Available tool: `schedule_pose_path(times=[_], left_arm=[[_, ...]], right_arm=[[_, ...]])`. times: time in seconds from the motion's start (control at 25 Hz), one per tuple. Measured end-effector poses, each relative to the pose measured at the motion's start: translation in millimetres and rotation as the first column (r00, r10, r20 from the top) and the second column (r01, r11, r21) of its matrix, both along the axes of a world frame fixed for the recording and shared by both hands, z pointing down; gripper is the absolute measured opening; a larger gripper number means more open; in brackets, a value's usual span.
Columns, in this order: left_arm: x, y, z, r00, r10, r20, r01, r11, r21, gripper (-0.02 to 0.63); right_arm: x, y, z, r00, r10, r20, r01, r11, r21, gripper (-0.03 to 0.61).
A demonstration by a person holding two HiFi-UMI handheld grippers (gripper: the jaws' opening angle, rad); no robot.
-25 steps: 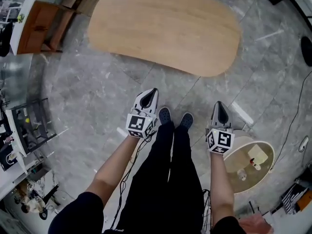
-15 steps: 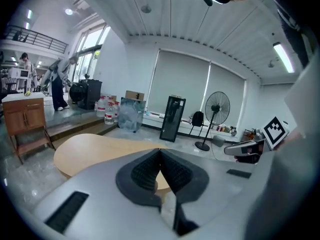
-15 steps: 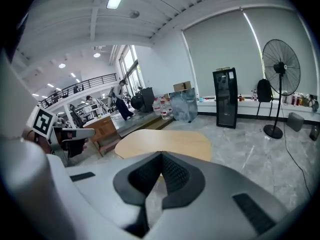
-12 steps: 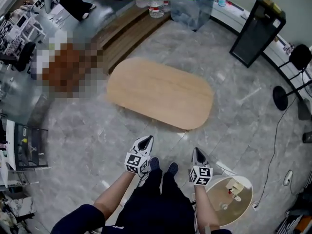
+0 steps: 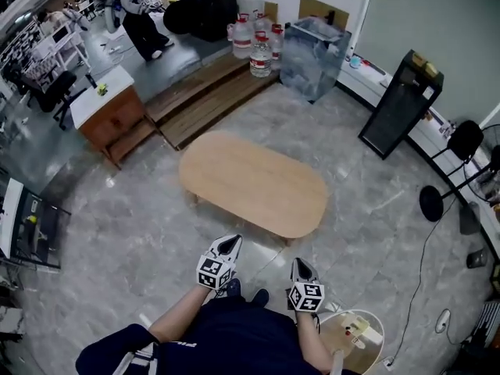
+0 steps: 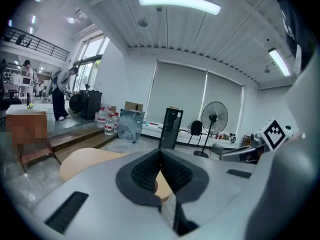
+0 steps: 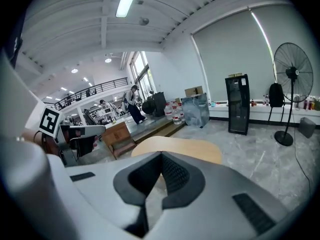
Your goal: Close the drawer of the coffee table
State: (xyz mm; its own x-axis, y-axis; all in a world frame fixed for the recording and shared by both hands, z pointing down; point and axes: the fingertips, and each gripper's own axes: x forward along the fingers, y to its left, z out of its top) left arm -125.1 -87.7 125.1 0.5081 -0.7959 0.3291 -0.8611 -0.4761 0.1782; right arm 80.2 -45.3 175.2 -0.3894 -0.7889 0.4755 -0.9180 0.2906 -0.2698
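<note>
Held short of the coffee table's (image 5: 254, 182) near edge: left hand-held gripper (image 5: 231, 242), right hand-held gripper (image 5: 299, 263), both closed, empty.

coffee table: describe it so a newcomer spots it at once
On the grey stone floor, before the wooden steps, stands the coffee table. It is the low long oval with a bare light-wood top, unlike the boxy white-topped cabinet nearby.

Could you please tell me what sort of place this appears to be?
Probably a large open workshop or lab, not a home: the coffee table stands alone on a stone-tiled floor, with big water bottles on a raised wooden step and a pedestal fan nearby.
</note>
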Motion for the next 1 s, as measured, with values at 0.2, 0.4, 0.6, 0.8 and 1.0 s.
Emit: schedule_pose_path(times=[0.2,0.4,0.6,0.8,1.0], left_arm=[[-9,8,-16,1.000,-0.027,-0.012,0.027,0.999,0.023,0.026],[-15,11,-19,1.000,-0.013,-0.005,0.013,1.000,0.027,0.026],[-26,15,-25,0.999,-0.032,-0.016,0.033,0.999,0.032,0.026],[-30,23,-26,0.999,-0.004,0.036,0.003,0.999,0.043,0.026],[-29,21,-20,0.999,-0.001,0.037,-0.001,0.999,0.040,0.026]], right_arm=[[-2,12,-4,1.000,0.003,0.005,-0.003,1.000,-0.013,0.028],[2,13,-5,1.000,0.016,-0.005,-0.016,1.000,-0.013,0.028],[-1,16,-12,0.999,0.030,-0.021,-0.030,0.999,-0.009,0.028],[-5,19,-19,0.999,0.039,-0.024,-0.039,0.999,0.011,0.028],[2,18,-14,0.998,0.041,-0.043,-0.040,0.999,0.011,0.028]])
